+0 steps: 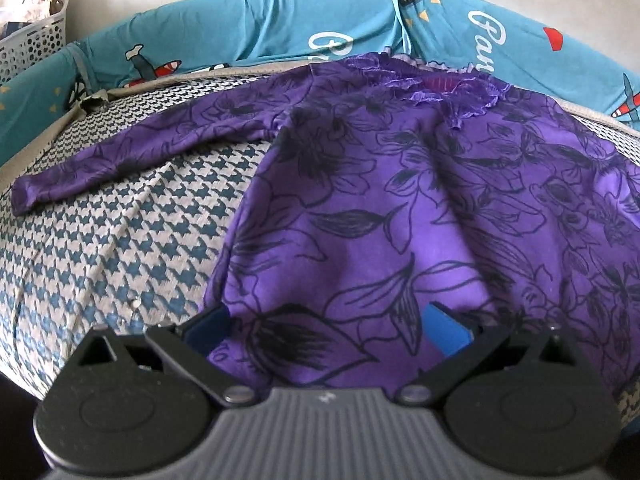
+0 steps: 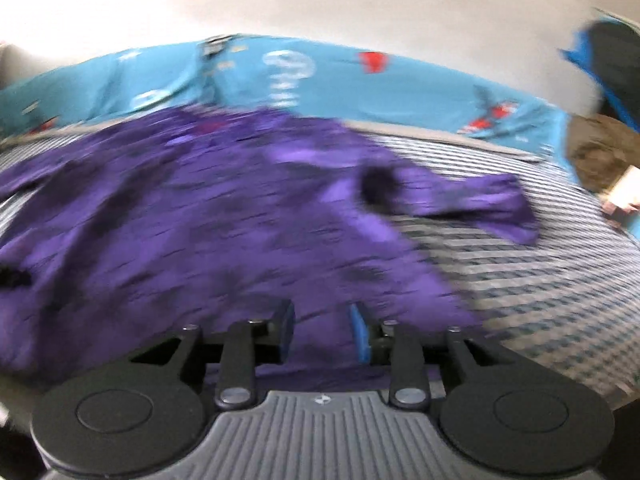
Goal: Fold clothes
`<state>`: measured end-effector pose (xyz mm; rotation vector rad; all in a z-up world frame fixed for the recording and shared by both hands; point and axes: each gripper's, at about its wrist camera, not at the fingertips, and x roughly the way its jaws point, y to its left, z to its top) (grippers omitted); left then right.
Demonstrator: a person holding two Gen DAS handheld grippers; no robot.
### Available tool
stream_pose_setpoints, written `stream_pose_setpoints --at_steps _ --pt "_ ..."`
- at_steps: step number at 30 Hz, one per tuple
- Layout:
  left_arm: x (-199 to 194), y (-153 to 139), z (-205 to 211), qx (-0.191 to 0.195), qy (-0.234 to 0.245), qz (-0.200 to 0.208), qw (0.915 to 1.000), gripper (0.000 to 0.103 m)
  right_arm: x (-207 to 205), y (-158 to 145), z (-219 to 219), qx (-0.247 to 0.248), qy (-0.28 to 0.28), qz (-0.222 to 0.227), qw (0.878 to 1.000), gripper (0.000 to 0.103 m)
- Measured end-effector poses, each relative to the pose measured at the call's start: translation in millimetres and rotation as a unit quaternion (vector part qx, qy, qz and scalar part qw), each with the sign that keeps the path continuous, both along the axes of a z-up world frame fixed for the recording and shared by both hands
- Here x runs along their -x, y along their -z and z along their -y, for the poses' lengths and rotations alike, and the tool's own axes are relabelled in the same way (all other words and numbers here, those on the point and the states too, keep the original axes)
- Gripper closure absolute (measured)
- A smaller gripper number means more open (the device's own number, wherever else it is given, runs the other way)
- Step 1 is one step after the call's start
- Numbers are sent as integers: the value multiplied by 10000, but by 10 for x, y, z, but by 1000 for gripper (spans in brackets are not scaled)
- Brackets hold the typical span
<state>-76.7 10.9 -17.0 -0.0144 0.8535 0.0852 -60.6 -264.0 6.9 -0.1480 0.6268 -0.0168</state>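
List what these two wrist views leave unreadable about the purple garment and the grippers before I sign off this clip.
- Purple garment, left wrist view: its right side is cut off by the frame edge; its hem is hidden behind the left gripper.
- Right wrist view: motion blur smears the garment's print and folds; the right sleeve shows only in outline.
- Right gripper: jaws stand apart, but blur hides whether the pads touch fabric.
- White basket: contents too small.

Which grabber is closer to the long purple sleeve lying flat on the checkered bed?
Left. The left gripper sits over the shirt's hem beside that sleeve. The right gripper is at the hem's opposite side.
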Motion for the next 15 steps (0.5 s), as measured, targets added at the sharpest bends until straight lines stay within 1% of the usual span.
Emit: stream_pose_setpoints --at_steps 2,4,6,7,8,10,12,15 --pt "-8 8 4 6 -12 -10 10000 0 -107 -60 172 -35 477 98 9988 65" --pt "-16 17 9 2 -10 -21 10000 0 -189 -97 338 -189 866 144 9960 61" --pt "-24 26 14 -13 -13 -27 10000 0 -252 -88 437 -337 1091 70 9934 54" --pt "-27 30 13 -17 -21 -32 10000 0 -275 -73 473 -393 1185 14 9922 53" --pt "-30 33 11 -11 -31 -38 10000 0 -290 -50 489 -452 1221 -53 9915 53" --pt "-34 38 4 2 -51 -48 10000 0 -321 8 495 -517 1210 -230 9910 47" --pt "-36 39 -10 16 -75 -49 10000 0 -332 57 473 -481 1212 -329 9909 47" --pt "-37 41 -21 27 -89 -56 9999 0 -334 102 437 -435 1243 -311 9908 48"
